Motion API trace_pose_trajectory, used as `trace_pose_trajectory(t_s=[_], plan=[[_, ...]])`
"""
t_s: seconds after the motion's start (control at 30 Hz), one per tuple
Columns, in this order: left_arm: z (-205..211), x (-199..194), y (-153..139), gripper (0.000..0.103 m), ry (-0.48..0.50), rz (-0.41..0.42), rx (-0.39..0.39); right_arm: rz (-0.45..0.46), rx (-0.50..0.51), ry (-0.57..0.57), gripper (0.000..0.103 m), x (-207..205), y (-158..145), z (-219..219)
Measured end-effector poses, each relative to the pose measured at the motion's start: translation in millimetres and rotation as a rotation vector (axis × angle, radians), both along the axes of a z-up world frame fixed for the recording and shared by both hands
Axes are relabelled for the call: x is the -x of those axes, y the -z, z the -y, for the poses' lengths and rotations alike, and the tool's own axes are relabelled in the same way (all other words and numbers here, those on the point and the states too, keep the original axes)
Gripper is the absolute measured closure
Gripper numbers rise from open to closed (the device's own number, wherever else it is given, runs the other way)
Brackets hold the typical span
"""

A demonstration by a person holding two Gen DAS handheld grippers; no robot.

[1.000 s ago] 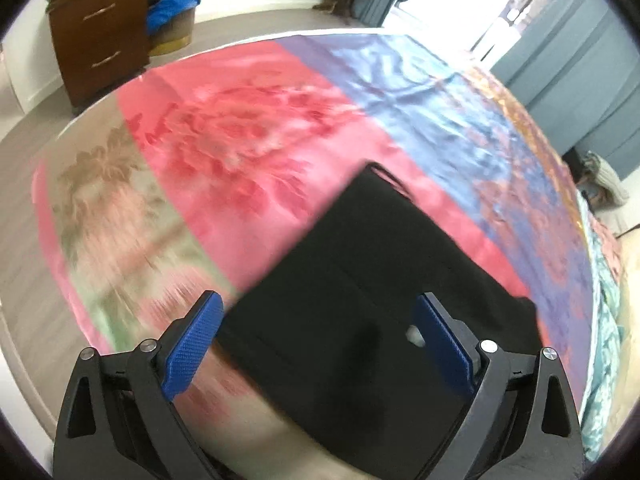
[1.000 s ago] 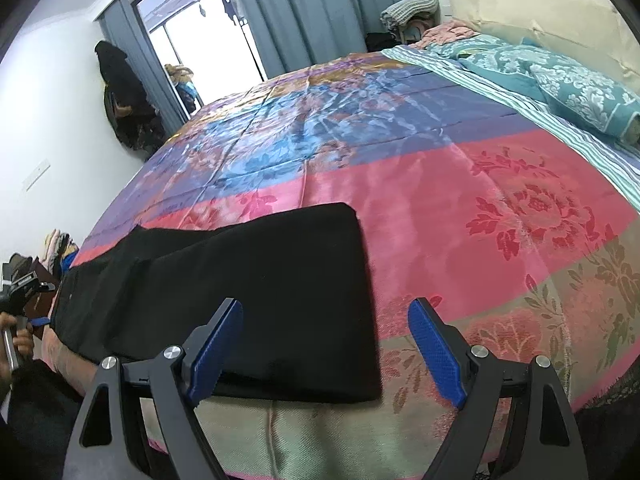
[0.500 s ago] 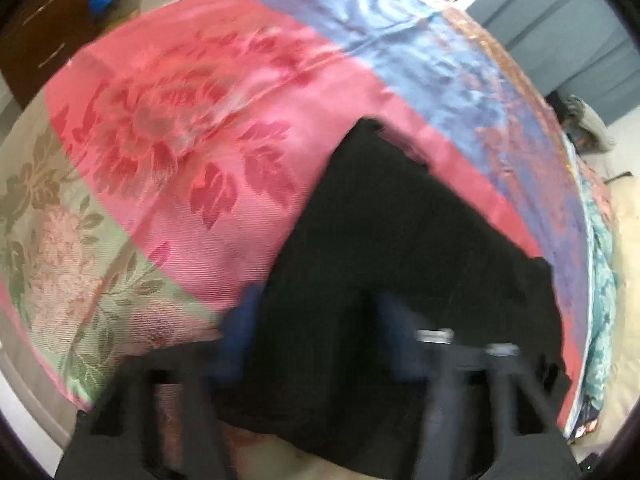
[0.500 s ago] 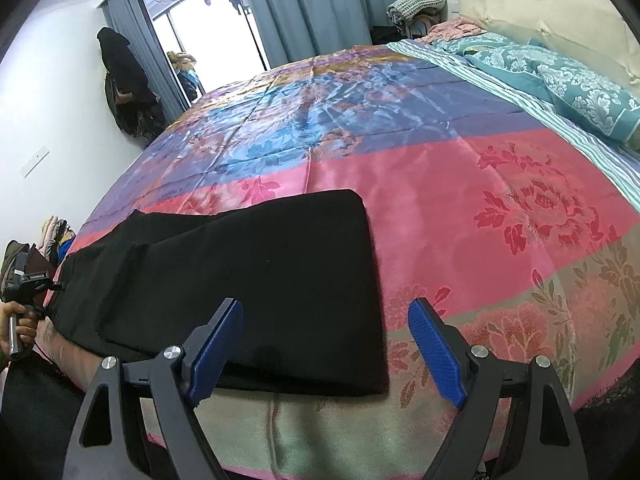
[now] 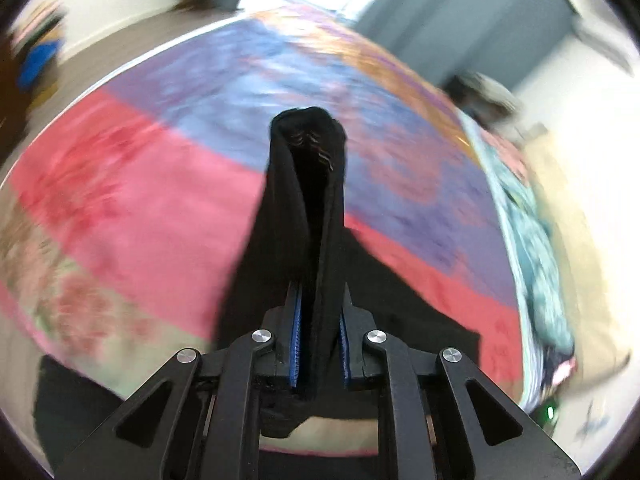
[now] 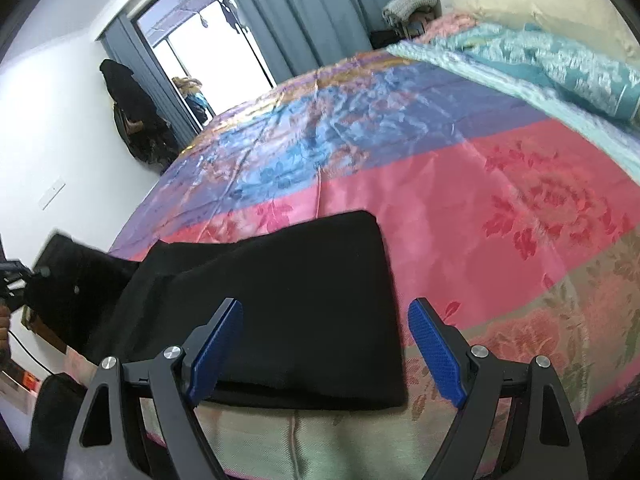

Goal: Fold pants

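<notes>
Left gripper [image 5: 318, 344]: its blue pads [image 5: 295, 340] are pressing together on a fold of the black pants [image 5: 312, 216], and the pinched cloth is standing up in a narrow ridge ahead of the jaws; this view is blurring.

Right gripper [image 6: 326, 348]: its jaws are standing wide apart with nothing between them, hovering just above the near end of the pants [image 6: 304, 304].

Pants: these are lying along the near edge of the bedspread [image 6: 460, 208], across its pink band and its green floral border, with one squared end flat by the right gripper and the other end rising off the bed at the far left of the right wrist view.

Pillow [image 6: 560, 64]: a teal one is resting at the head of the bed.

Curtains [image 6: 312, 12]: grey ones are hanging beside the bright window.
</notes>
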State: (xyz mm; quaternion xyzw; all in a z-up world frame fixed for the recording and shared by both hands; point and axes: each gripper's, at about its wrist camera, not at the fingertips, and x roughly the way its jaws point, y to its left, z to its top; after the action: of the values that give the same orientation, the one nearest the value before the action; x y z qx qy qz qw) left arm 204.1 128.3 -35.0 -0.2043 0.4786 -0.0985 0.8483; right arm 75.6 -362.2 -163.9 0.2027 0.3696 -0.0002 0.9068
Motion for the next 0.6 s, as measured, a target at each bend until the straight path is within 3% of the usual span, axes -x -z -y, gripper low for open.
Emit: trace_pose_trajectory(t_s=[0.13,0.23,0.33,0.4,0.47,0.57,0.6], plan=[[106.6,1.4,2.5,0.091,0.149,0.037,-0.024,-0.061,-0.037,-0.01,0.018,-9.4,12.4,1.7],[197.0,0.5,42.8,0.09,0.328,-0.042,-0.007,-0.093,-0.061,-0.014,0.018,-10.8,19.8,4.5],[268.2,14.1,83.2,0.088,0.489,-0.157,-0.157,-0.09,-0.038,-0.014,0.018,-8.4,18.5,4.9],[275.3,29.8,80.1,0.082,0.535,-0.148,-0.13,-0.072,-0.02,-0.002,0.018,-3.5,14.7,7.9],[255.6,44.2,60.8,0.065,0.532,-0.076,-0.086,-0.055,-0.036,0.027,0.018,3.6,12.2,15.3],[200.3,44.4,36.5,0.045,0.378,0.051,-0.131,-0.035,-0.087,0.052,0.018,9.3,10.7,26.8],[173.2,42.0,30.8,0.045,0.287,0.085,-0.153,-0.022,-0.1,0.05,0.018,9.7,9.1,28.0]])
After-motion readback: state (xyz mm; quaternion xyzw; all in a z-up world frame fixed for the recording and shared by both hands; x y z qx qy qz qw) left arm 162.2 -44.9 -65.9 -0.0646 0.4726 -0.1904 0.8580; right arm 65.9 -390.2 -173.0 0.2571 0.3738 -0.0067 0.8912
